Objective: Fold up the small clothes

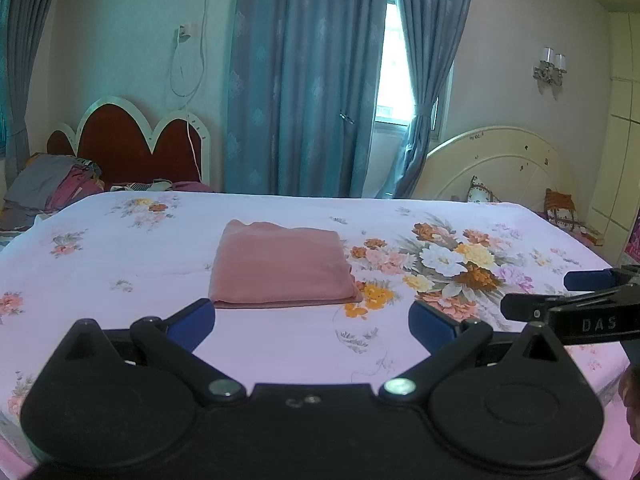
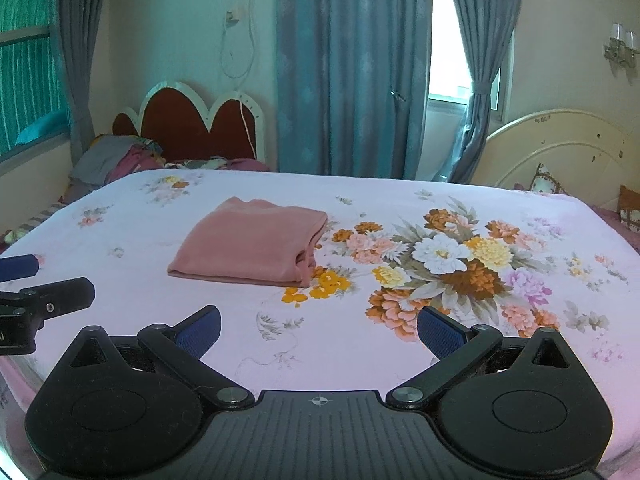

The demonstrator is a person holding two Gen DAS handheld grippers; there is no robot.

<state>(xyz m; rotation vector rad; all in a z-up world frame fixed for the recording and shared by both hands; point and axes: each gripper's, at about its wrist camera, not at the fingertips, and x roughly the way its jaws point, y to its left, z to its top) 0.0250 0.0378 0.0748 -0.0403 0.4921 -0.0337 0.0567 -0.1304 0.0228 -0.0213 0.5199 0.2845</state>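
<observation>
One salmon-pink soft-knit garment (image 1: 282, 266) lies folded into a compact, roughly rectangular pad on the bed's pale lilac sheet printed with flower sprays (image 1: 120, 248), about midway between the near and far edges and a little left of the big bouquet print. Its top face is smooth, with only faint horizontal creases. Its near edge is straight, with a thin lower layer showing along it, and its far left corner bulges slightly. In the right wrist view the stacked layers show at its right end (image 2: 306, 258), where the fold edges curl open. Nothing touches it. Two grippers are in view, both over the near edge of the bed and well short of the cloth. The left gripper (image 1: 312, 322) has its two blue-padded fingers spread wide apart with nothing between them. The right gripper (image 2: 318, 330) likewise stands with its blue pads far apart and empty. Each appears in the other's camera at the side of the frame. Beyond the far edge stand two headboards, one dark red with a scalloped white rim (image 1: 136, 144) and one cream and rounded (image 1: 500, 168), with long blue-grey curtains (image 1: 304, 80) between them.
</observation>
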